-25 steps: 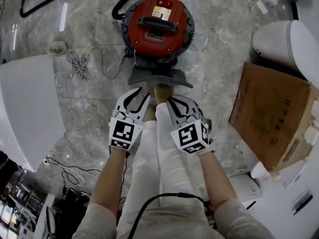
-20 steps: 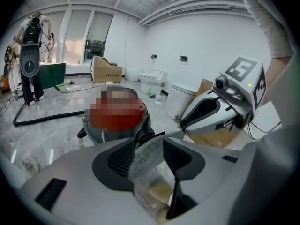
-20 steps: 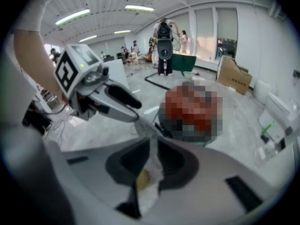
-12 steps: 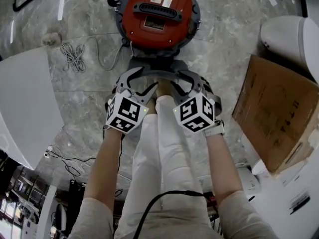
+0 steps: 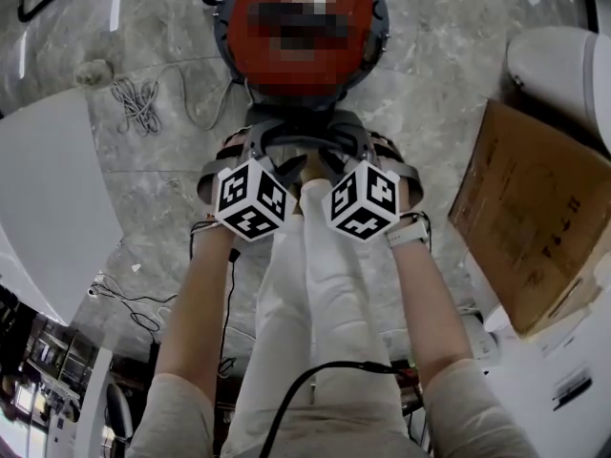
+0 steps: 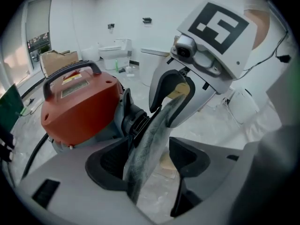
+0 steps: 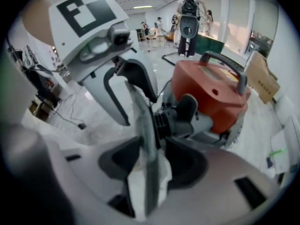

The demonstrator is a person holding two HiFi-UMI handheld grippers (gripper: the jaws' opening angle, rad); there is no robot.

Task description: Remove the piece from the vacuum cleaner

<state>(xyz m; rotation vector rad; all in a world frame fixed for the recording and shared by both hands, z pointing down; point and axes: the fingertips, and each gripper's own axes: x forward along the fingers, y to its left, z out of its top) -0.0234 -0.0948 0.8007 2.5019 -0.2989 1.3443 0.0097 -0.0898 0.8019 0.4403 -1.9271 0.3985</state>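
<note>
I looked down on a grey marble floor (image 5: 434, 84), with a brown cardboard box (image 5: 535, 218) and a white toilet (image 5: 563, 65) to the right. The flat grey nozzle piece (image 5: 301, 134) sat just before the round red vacuum cleaner (image 6: 77, 104), its long axis crosswise and its neck pointing into the cleaner. My left gripper (image 5: 241, 156) and right gripper (image 5: 374, 156) straddled its ends, fingers opening, no longer pressing it.

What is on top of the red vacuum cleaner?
A black handle arches over the vacuum cleaner, a label under it. The handle hides part of the label; its print is unreadable.
</note>
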